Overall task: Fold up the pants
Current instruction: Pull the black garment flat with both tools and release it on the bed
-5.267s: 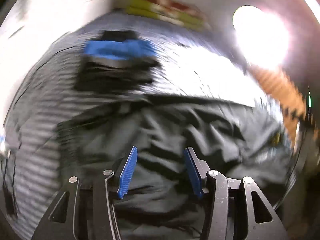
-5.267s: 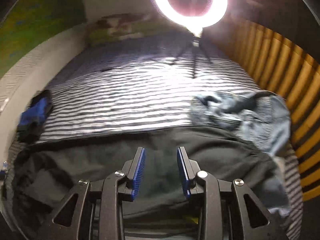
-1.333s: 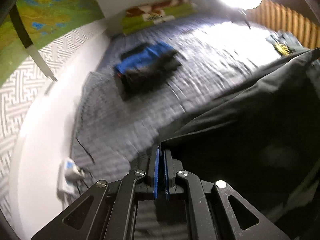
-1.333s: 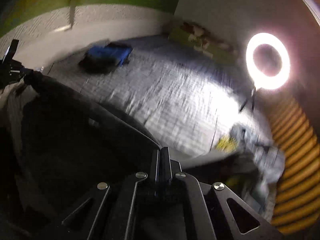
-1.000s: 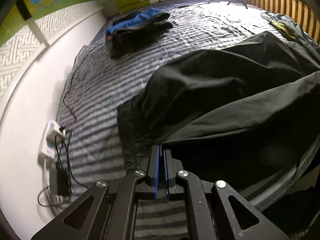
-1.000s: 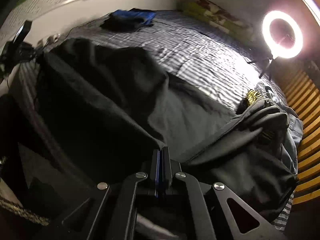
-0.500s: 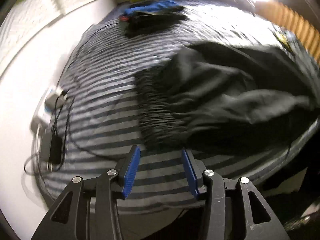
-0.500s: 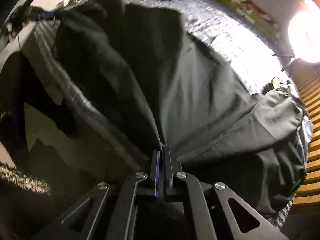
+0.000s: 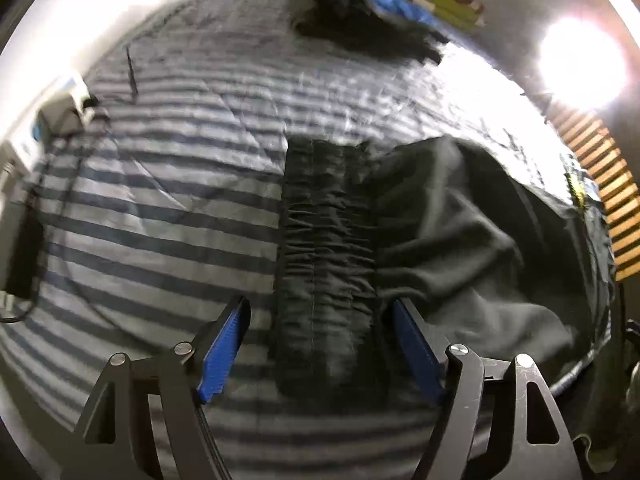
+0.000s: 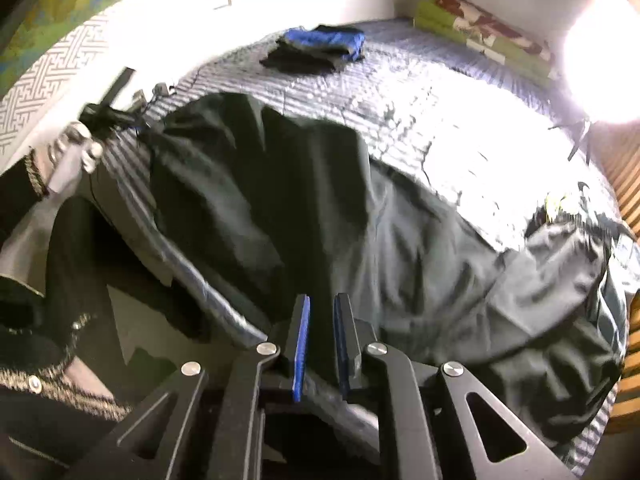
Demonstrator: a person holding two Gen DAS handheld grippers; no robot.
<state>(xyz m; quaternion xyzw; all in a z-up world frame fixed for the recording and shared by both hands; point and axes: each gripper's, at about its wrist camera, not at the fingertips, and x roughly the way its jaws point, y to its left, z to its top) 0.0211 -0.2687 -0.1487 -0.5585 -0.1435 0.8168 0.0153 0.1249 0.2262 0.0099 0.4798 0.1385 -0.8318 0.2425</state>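
Fingers, left: left gripper [image 9: 320,350] has its blue pads [image 9: 222,354] wide apart and opening, nothing pressed between them; the gathered waistband [image 9: 324,248] lies in the gap below, apparently untouched.
Fingers, right: right gripper [image 10: 320,344] is opening by a narrow slit; dark cloth shows through the gap, and no pinch can be made out.
Pants: black pants [image 10: 304,216] spread over the striped bedspread [image 9: 160,184], near its front edge.
Long axis: waistband runs straight away from the left gripper, in line with its reach; the legs trail off to the right, toward the slatted wall [image 9: 604,184].
Nearer hand: left for the waistband, right for the leg cloth along the bed edge.
Hidden: leg ends are bunched and lost in folds at far right; the lamp [image 10: 604,52] glare washes out the middle bedspread.
Also: folded blue and black clothes [image 10: 320,48] lie well apart at the far side.
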